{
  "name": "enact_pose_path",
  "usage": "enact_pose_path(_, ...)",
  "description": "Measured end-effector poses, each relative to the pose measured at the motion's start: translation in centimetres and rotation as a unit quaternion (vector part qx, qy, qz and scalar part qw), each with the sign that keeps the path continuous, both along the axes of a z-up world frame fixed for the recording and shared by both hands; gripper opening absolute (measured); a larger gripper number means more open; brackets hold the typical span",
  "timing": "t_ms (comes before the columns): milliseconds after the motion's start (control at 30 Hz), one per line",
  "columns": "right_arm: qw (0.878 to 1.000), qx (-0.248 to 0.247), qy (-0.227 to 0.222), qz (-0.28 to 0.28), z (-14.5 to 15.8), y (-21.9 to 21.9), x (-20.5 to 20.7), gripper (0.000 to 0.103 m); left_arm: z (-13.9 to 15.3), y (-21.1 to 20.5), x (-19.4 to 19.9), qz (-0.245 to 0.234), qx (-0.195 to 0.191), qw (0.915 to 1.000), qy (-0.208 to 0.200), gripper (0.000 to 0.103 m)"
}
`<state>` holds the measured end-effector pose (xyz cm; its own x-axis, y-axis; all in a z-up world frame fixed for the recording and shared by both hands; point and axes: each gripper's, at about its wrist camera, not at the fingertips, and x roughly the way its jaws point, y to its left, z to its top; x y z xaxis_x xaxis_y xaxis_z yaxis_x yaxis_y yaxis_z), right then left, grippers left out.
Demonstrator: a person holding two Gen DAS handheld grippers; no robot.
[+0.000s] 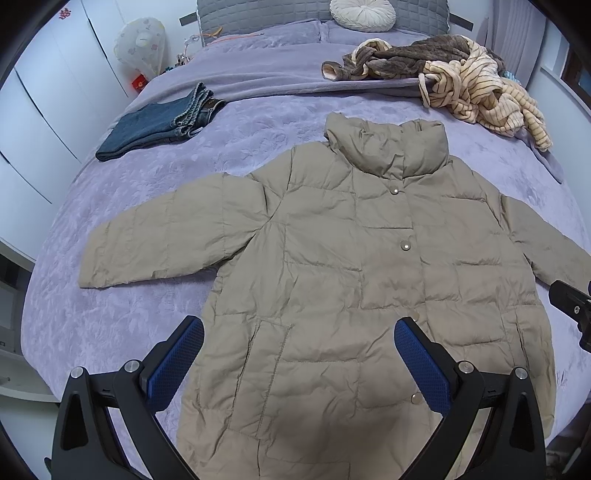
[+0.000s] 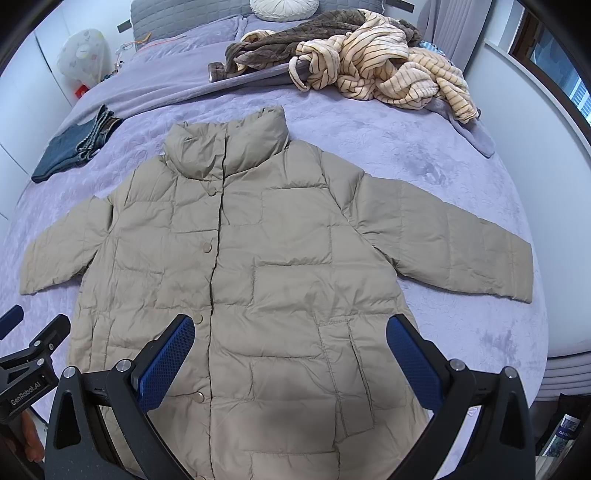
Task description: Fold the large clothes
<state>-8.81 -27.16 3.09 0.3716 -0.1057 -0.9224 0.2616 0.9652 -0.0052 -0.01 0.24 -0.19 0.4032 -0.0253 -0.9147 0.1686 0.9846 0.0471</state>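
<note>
Basically, bed [image 1: 147, 306] fills both frames w/ the tan puffer coat [image 1: 332, 258] flat at centre, collar to top, long axis running straight away from both tools. Left gripper [image 1: 299, 354] and right gripper [image 2: 291, 354] hover over the hem, both spread wide, holding nothing; each sits nearer its own-side sleeve.

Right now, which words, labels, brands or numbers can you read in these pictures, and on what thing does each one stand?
"GenRobot.AI": white letters on the black body of the left gripper, in the right wrist view.
Printed paper at the lower right edge: too small to read.
Red mark on the white cupboard: too blurred to read.
Beige jacket: no text visible.
</note>
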Motion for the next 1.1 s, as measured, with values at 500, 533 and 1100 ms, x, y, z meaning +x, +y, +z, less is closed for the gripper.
enact_pose_path(500, 1.0, -0.005, 0.006, 0.002, -0.2, 0.3, 0.0, 0.103, -0.7, 0.3, 0.1, -0.005, 0.012, 0.9998, 0.013, 0.103)
enact_pose_path(533, 1.0, -0.006, 0.006, 0.002, -0.4, 0.5, 0.0, 0.103, -0.8, 0.4, 0.1, -0.005, 0.011, 0.9998, 0.014, 0.103)
enact_pose_path(1100, 1.0, 0.015, 0.026, -0.008, -2.2, 3.7, 1.8, 0.103, -3.0, 5.1, 2.1, 0.015, 0.016, 0.9997, 0.008, 0.103)
